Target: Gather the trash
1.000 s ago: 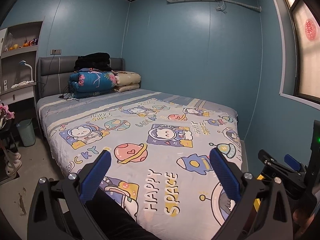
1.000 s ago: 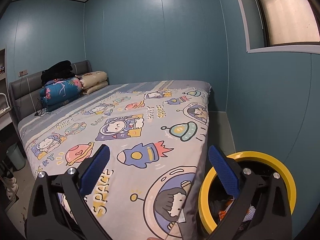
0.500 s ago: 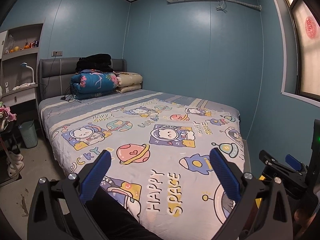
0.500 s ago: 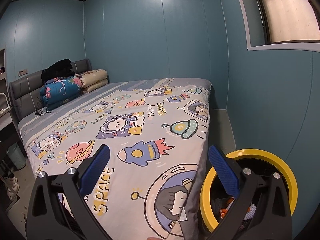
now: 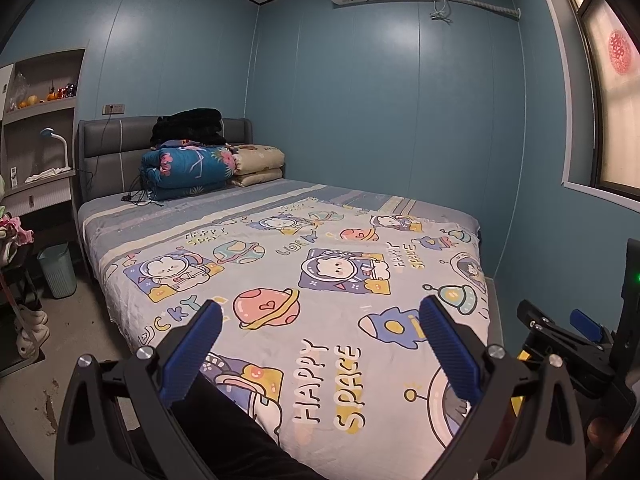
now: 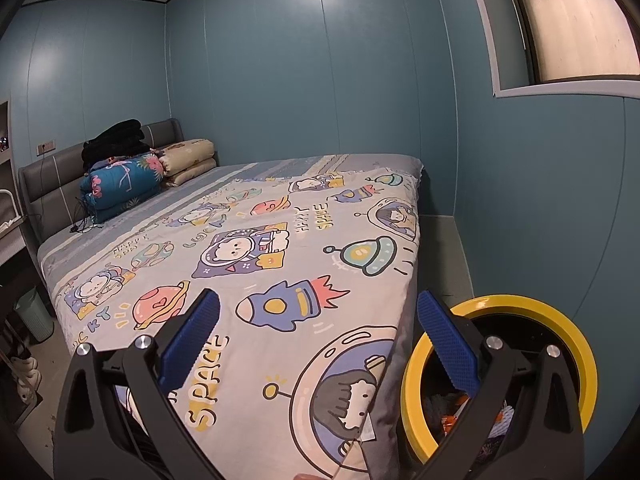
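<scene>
Left wrist view: the left gripper [image 5: 318, 344] hangs over the foot of the bed [image 5: 280, 264], fingers spread wide and holding nothing. A small green bin [image 5: 58, 270] stands on the floor by the headboard.

Right wrist view: the right gripper [image 6: 318, 340] is also wide open and empty, above the bed's corner. A yellow-rimmed bin [image 6: 576, 344] sits just beside the bed, with trash [image 6: 450, 420] inside.

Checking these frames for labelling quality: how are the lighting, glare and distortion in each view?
Left wrist view: dim bluish light, sharp focus, soft glare patches on the wall, fisheye bending the window. Right wrist view: similar dimness, window overexposed, yellow-rimmed bin interior dark.
</scene>
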Motion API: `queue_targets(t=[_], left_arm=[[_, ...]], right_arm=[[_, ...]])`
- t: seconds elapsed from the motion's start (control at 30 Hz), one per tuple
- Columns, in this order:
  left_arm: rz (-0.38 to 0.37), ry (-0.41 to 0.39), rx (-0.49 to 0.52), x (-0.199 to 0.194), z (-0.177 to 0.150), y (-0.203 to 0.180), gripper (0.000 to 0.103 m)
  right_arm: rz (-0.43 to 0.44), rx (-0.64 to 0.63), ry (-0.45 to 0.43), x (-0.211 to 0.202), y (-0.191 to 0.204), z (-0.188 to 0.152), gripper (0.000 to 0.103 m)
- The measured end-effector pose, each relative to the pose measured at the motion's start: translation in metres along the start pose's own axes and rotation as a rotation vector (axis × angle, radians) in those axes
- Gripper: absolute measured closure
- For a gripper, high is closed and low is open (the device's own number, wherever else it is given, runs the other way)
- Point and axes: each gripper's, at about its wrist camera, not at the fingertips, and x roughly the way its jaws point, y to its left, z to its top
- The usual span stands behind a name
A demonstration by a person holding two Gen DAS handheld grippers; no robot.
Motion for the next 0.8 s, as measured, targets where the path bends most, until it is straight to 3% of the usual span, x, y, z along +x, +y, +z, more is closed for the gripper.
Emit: queue_targets(t=[0.8], left_arm=[[-0.006, 0.009, 0.006, 0.0017, 0.0002, 0.0024, 0.008]], right_arm=[[0.002, 0.005, 0.018, 0.0022, -0.0017, -0.0022, 0.008]])
